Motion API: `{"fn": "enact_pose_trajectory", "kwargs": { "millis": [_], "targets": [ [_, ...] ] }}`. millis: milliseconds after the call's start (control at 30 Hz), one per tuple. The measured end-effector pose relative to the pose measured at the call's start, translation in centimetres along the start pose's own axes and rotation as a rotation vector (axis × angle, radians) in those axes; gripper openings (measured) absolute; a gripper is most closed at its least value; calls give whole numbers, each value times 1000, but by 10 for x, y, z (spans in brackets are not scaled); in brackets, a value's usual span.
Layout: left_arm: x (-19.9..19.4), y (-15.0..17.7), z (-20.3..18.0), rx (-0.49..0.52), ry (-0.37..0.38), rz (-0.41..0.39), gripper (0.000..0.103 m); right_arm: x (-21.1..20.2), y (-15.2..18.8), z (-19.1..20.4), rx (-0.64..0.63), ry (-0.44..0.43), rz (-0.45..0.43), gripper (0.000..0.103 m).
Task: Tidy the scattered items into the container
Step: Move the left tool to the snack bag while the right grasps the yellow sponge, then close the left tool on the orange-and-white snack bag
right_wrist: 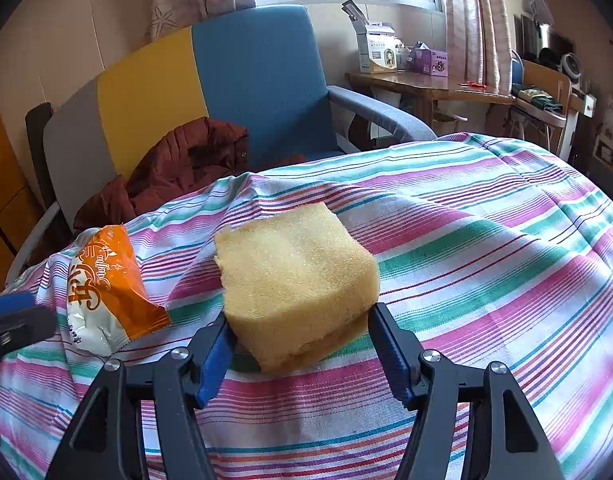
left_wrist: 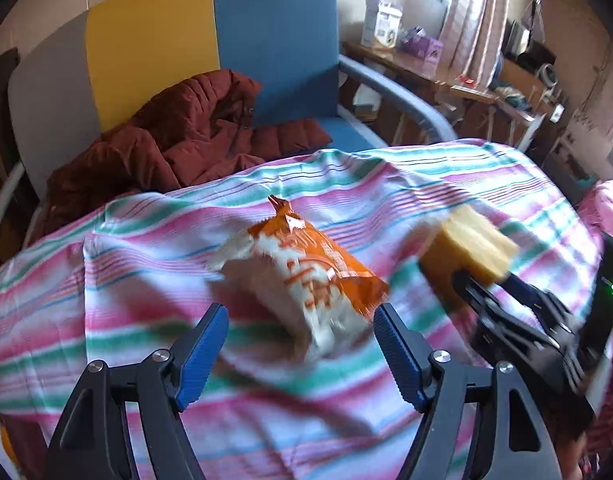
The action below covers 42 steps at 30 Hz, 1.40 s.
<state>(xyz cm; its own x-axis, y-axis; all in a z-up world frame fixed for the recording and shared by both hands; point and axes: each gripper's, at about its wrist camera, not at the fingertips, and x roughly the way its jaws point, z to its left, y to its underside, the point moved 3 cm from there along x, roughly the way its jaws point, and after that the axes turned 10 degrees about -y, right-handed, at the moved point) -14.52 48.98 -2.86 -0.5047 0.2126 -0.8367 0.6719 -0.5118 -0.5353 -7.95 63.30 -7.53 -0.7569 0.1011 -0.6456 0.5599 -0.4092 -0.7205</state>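
An orange and white snack packet (left_wrist: 302, 276) lies on the striped cloth (left_wrist: 106, 320), just ahead of my open left gripper (left_wrist: 301, 312), whose fingers stand either side of its near end without touching. It also shows in the right wrist view (right_wrist: 102, 292), at the left. My right gripper (right_wrist: 300, 324) is shut on a yellow sponge block (right_wrist: 294, 276) and holds it over the cloth. In the left wrist view the sponge (left_wrist: 470, 244) and right gripper (left_wrist: 486, 284) are at the right. No container is in view.
The striped cloth (right_wrist: 486, 280) covers a rounded surface that falls away at the edges. Behind it stands a blue, yellow and grey chair (right_wrist: 258, 80) with a dark red jacket (left_wrist: 178, 136) on it. A cluttered wooden desk (right_wrist: 430, 84) stands at the back right.
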Motion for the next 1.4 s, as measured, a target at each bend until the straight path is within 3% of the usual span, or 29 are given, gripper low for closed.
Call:
{"fn": "enact_pose_trajectory", "kwargs": {
  "millis": [300, 333, 433, 767, 1233, 1400],
  "targets": [
    [31, -7, -7, -16, -32, 57, 67, 2, 2, 0, -5, 9, 1, 65],
    [33, -6, -7, -14, -29, 59, 61, 2, 2, 0, -3, 7, 1, 65],
    [36, -1, -8, -1, 3, 45, 59, 2, 2, -1, -1, 5, 0, 65],
    [32, 6, -2, 9, 55, 12, 47, 6, 3, 7, -49, 64, 19, 65],
    [18, 15, 3, 33, 104, 5, 16, 3, 4, 10, -70, 91, 17, 64],
    [8, 23, 9, 21, 129, 11, 15, 3, 4, 11, -77, 100, 18, 64]
  ]
}}
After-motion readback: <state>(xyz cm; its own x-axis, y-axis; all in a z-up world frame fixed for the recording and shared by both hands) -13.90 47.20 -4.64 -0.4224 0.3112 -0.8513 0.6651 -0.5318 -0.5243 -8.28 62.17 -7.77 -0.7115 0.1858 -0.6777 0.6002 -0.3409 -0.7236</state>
